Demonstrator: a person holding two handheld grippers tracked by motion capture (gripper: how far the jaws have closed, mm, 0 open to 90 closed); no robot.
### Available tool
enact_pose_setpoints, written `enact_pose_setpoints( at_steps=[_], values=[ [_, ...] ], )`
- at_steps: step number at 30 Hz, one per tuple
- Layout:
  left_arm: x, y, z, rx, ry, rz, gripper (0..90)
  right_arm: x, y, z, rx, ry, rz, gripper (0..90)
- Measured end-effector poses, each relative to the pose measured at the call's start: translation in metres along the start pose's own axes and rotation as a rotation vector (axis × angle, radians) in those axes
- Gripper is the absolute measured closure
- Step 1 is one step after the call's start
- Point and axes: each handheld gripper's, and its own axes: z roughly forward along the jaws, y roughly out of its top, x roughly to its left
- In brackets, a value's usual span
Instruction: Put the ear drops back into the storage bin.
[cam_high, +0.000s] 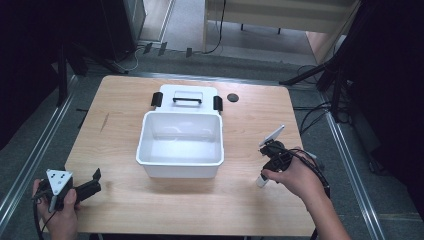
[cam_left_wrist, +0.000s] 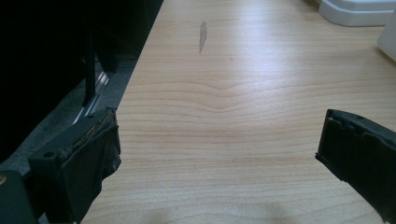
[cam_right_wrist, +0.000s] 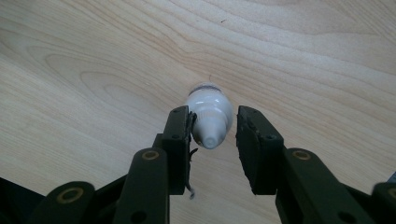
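A light wooden table (cam_high: 150, 200) with rounded corners stands on a grey floor, with dark stands and cables around it and a pale piece of furniture behind. In the middle of the table sits a white plastic bin (cam_high: 180, 142), open at the top, and its white lid (cam_high: 187, 98) with a black handle and black clasps lies just behind it, touching or nearly touching the far rim. A small black round disc (cam_high: 232, 97) rests to the right of the lid. On the right side of the table, well apart from the bin, the right gripper (cam_right_wrist: 212, 135) points down at a small white bottle (cam_right_wrist: 211, 116) that stands upright on the wood. In the right gripper view the bottle's tapered tip faces the camera between the two black jaws; the left one lies against its side, while a thin gap seems to remain at the other, so the jaws are narrow around the bottle and a firm hold cannot be told. The left gripper (cam_left_wrist: 215, 154) rests low at the near left corner of the table, its jaws wide apart over bare wood with nothing between them.
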Motion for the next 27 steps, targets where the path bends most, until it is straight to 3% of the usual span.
enact_pose_setpoints(
  at_steps=[8,27],
  values=[
    [0.000,0.000,0.000,0.001,0.000,0.000,0.0,0.000,0.000,0.000,0.010,0.012,0.005,72.0],
    [0.000,0.000,0.000,0.000,0.002,0.002,0.0,0.001,0.001,-0.017,-0.002,0.009,-0.057,72.4]
  ],
)
